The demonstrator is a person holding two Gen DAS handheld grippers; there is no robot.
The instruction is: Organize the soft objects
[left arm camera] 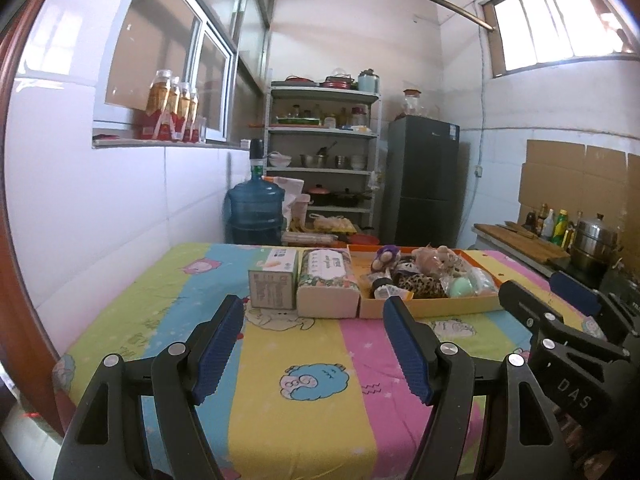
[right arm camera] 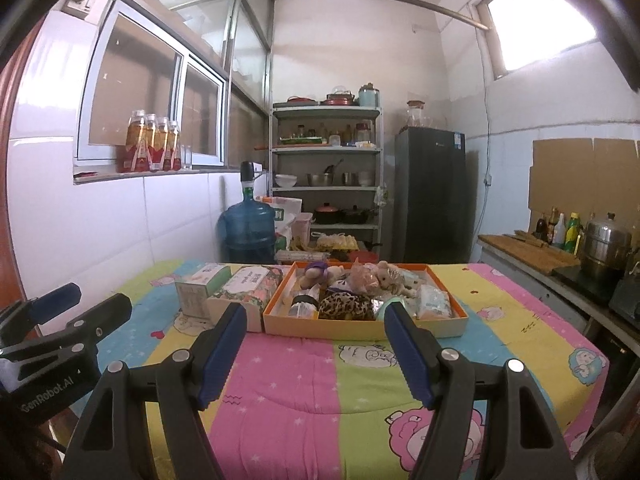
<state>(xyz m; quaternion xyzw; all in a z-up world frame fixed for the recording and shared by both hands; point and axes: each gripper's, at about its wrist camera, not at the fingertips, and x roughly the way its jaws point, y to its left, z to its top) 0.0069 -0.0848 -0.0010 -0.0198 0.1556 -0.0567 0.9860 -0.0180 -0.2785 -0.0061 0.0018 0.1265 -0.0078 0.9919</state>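
My left claw [left arm camera: 314, 344] stands wide, blue pads apart, with nothing between them; it hovers above the near part of the table [left arm camera: 280, 420], which is covered by a striped cartoon-print cloth. My right claw [right arm camera: 316, 346] is likewise wide and empty, level beside the left, each showing at the edge of the other's view.

Far half of the table, left to right: a small green-and-white carton [left arm camera: 273, 283] standing upright; a floral tissue box [left arm camera: 329, 283] touching it; and an orange-rimmed shallow box [right arm camera: 362, 326] just beside the tissue box.

Contents of the orange-rimmed box, the soft objects: a purple-capped plush toy [right arm camera: 316, 274] at the rear left, a pink plush toy [right arm camera: 362, 278] wrapped in clear film at the rear centre, a leopard-print soft item [right arm camera: 346, 307] at the front, a mint-green rounded item [left arm camera: 462, 286] partly hidden by my right claw's finger in the right wrist view, and a clear packet [right arm camera: 434, 302] at the right side. All lie well ahead of both claws, untouched.

Background: a blue water jug [left arm camera: 256, 210], a metal shelf rack [left arm camera: 322, 152] with cookware, and a dark refrigerator [left arm camera: 424, 180].
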